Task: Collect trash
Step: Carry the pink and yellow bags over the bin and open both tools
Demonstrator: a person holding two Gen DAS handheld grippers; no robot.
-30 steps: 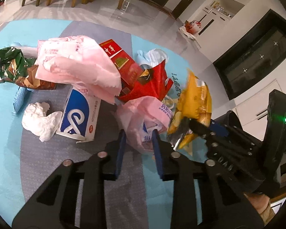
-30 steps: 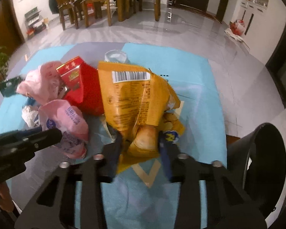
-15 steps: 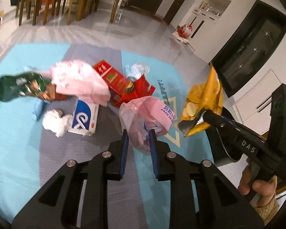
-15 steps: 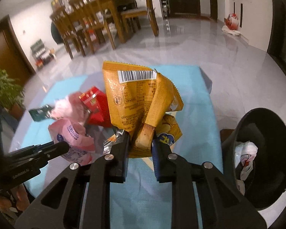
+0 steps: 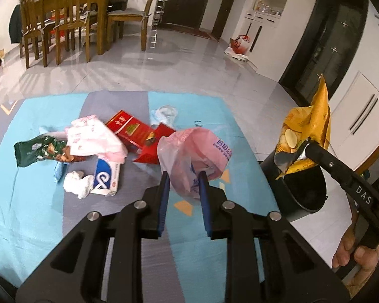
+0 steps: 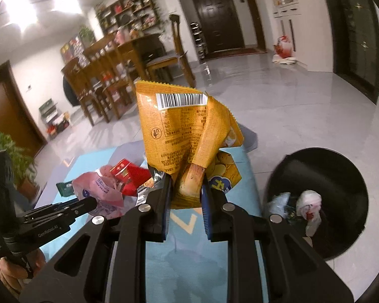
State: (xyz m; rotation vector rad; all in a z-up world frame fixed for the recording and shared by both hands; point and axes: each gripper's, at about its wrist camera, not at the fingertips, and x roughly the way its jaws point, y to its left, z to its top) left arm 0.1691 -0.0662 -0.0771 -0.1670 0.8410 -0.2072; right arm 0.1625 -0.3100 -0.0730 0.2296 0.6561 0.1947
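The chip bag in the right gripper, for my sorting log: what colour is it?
Orange-yellow, with a white barcode patch; the chip bag shows best in the right wrist view.

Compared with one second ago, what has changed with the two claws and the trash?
Both claws rose with their loads: the left claw lifted the pink bag off the mat, and the right claw carried the yellow chip bag toward the black bin. The other trash stayed.

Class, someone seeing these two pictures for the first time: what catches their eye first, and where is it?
The crumpled yellow crisp bag, clamped in the right gripper beside the round black bin. Next, the thin pink plastic bag pinched in the left gripper, above the blue-and-grey mat strewn with litter.
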